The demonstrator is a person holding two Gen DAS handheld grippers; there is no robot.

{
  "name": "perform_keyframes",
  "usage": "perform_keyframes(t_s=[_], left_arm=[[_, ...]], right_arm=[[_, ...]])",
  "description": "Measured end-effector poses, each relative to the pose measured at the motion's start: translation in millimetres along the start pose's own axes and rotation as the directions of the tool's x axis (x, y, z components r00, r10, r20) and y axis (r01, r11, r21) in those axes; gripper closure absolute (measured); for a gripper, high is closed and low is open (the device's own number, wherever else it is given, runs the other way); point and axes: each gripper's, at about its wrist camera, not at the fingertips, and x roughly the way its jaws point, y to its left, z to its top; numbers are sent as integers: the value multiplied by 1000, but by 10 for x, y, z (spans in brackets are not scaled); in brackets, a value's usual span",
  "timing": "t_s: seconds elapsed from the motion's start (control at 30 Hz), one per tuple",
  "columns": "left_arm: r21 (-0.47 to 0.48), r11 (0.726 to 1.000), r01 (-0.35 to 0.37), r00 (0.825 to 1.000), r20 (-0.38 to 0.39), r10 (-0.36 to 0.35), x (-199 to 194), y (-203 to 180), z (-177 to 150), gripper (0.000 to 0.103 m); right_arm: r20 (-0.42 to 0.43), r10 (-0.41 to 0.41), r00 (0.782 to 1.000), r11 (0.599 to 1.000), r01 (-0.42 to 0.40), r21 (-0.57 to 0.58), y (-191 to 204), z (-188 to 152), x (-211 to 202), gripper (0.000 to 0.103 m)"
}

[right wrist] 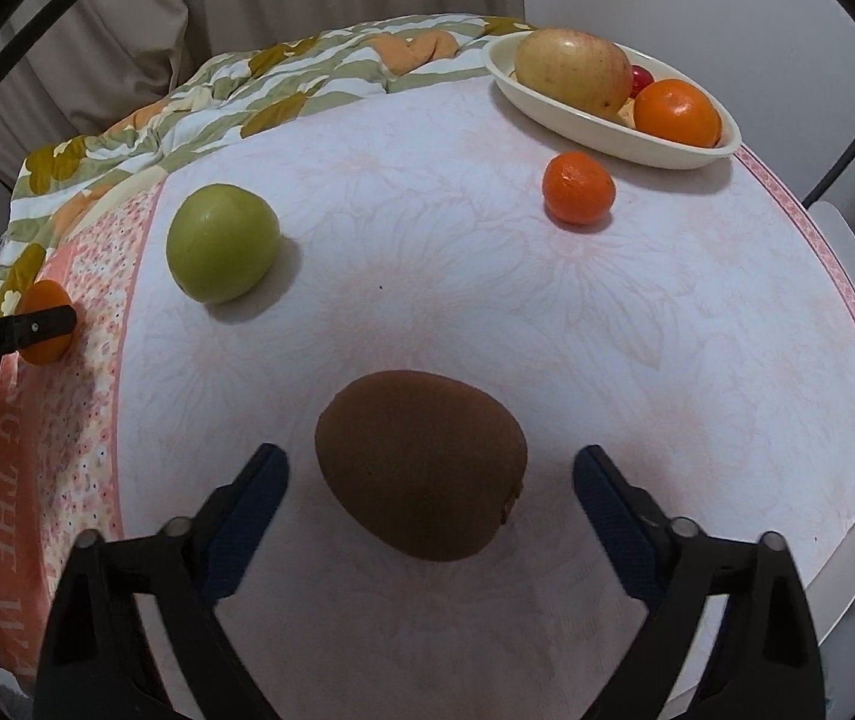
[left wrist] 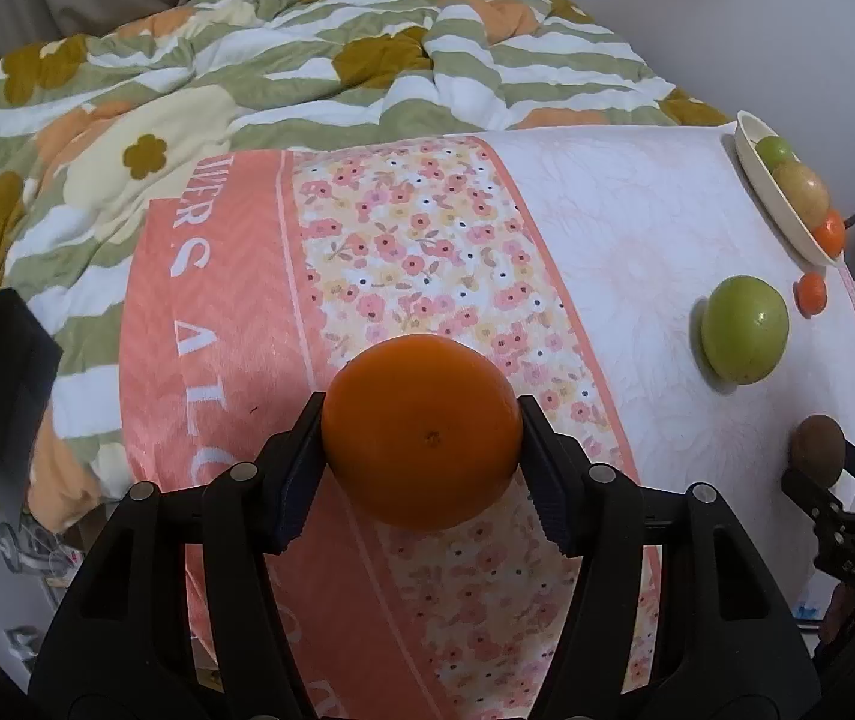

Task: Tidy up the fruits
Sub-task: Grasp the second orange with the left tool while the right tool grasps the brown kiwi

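Grippers angle steeply down over a cloth-covered table (right wrist: 547,312). Left gripper (left wrist: 421,420) is clamped on an orange (left wrist: 421,429), both pads pressed to its smooth, glossy sides on the floral band of the cloth. Right gripper (right wrist: 430,474) stands spread around a fuzzy brown kiwi (right wrist: 421,462), gaps showing on either side. Beyond lie a green apple (right wrist: 222,242) and a mandarin (right wrist: 578,187), near a cream bowl (right wrist: 553,111) holding more fruit.
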Motion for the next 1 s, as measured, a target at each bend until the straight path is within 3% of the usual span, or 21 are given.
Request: perform_keyframes(t_s=[0.17, 0.33, 0.63, 1.0], left_arm=[[9, 1000, -6, 1000, -7, 6, -24, -22, -54, 33], [10, 1000, 6, 1000, -17, -6, -45, -53, -113, 33], [30, 999, 27, 1000, -10, -27, -172, -205, -187, 33], [63, 998, 24, 998, 54, -28, -585, -591, -88, 33]], right_arm=[[-9, -8, 1000, 1000, 8, -14, 34, 32, 45, 25], [-3, -26, 1000, 999, 26, -30, 43, 52, 55, 44], [28, -8, 1000, 999, 9, -51, 42, 83, -45, 45], [100, 47, 994, 998, -42, -51, -108, 202, -489, 45]])
